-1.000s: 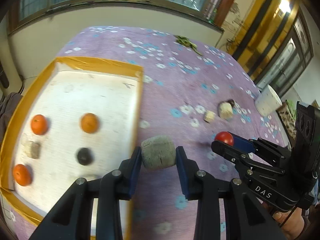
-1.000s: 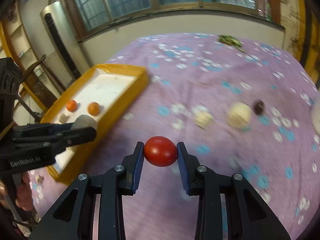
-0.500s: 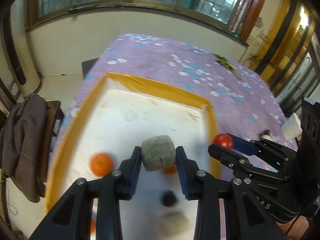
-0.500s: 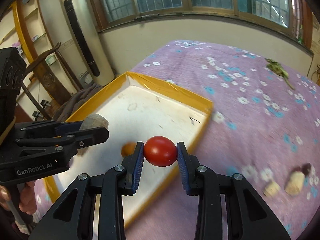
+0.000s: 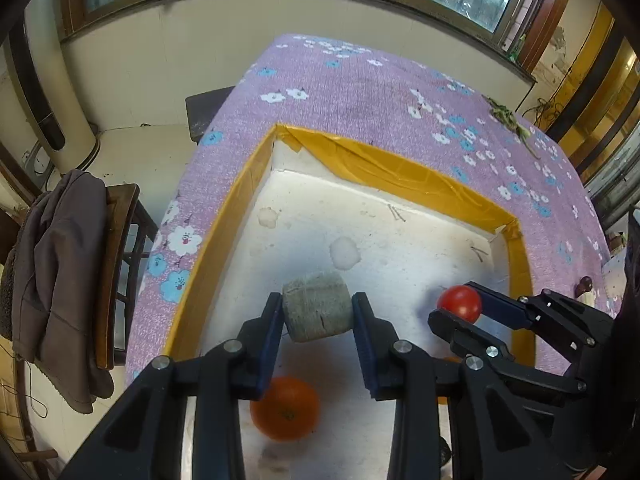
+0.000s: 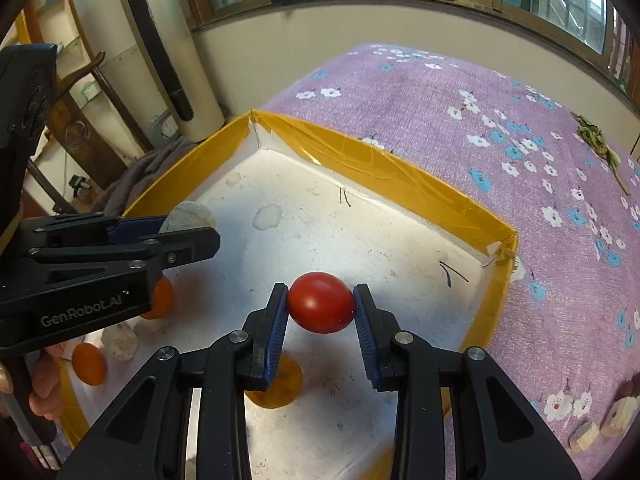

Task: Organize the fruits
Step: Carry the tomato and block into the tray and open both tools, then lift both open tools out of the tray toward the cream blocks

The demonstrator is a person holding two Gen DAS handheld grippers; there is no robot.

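Both fruits are in carry over the yellow-rimmed tray [image 5: 404, 174]: the left gripper [image 5: 318, 312] has its jaws clamped on a grey-brown kiwi [image 5: 318, 312], the right gripper [image 6: 322, 304] on a red tomato [image 6: 322, 303], so the next move is probably to lower each onto bare white floor toward 12 o'clock and release. Only the right view shows loose pieces [image 6: 600, 424] on the purple cloth [image 6: 420, 92] at 4 o'clock; the left view shows an orange [image 5: 285, 408] under its jaws at 6 o'clock.

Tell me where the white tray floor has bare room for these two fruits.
The far half of the white foam tray, between its yellow-taped far wall and the held red tomato, is bare. The near-left is crowded: oranges and a beige lump.
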